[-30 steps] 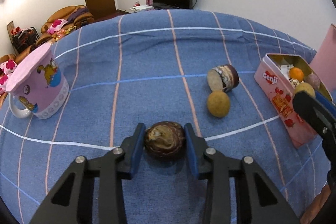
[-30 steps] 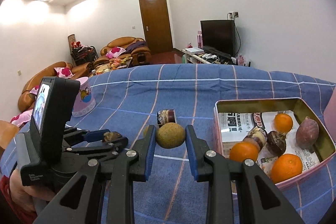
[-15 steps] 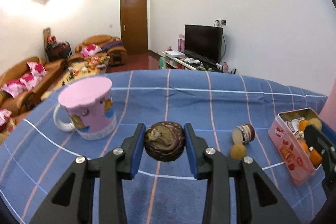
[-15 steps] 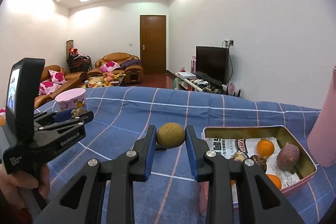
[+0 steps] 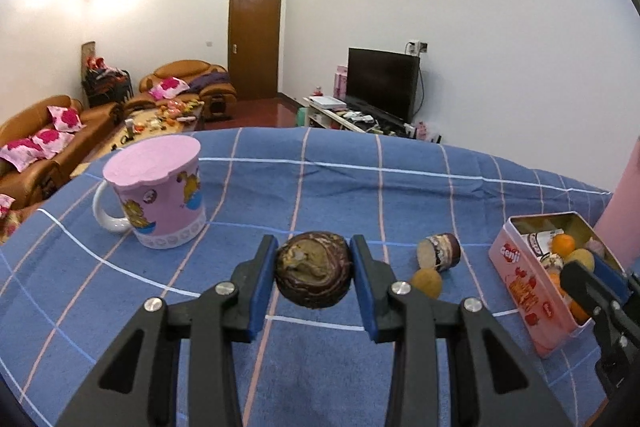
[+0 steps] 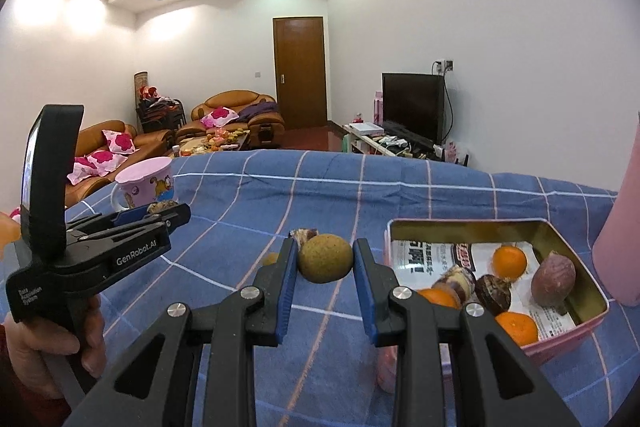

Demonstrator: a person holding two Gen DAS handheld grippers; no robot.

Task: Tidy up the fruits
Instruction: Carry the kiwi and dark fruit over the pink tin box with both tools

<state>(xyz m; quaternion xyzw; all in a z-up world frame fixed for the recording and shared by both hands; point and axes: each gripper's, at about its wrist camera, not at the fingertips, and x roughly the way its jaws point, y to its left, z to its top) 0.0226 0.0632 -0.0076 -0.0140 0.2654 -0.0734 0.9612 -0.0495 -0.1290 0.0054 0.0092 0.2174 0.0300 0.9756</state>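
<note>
My left gripper (image 5: pixel 314 275) is shut on a dark brown round fruit (image 5: pixel 316 277), held just above the blue checked cloth (image 5: pixel 360 187). My right gripper (image 6: pixel 325 259) is shut on a yellow-green round fruit (image 6: pixel 326 258), beside the open pink tin (image 6: pixel 460 223). The tin holds oranges (image 6: pixel 509 262), a purple sweet potato (image 6: pixel 553 279) and dark fruits. On the cloth lie a cut brown piece (image 5: pixel 439 253) and a small yellow fruit (image 5: pixel 427 281). In the right wrist view the left gripper (image 6: pixel 160 215) stands at the left, a hand (image 6: pixel 60 339) on its handle.
An upside-down pink cartoon mug (image 5: pixel 156 191) stands at the left of the cloth. A tall pink object (image 6: pixel 624 247) rises right of the tin (image 5: pixel 520 279). Behind the table are sofas, a door and a television.
My left gripper has lifted the brown fruit off the cloth and tipped upward, so more of the room shows. The right gripper has also tipped up, still gripping its yellow-green fruit.
</note>
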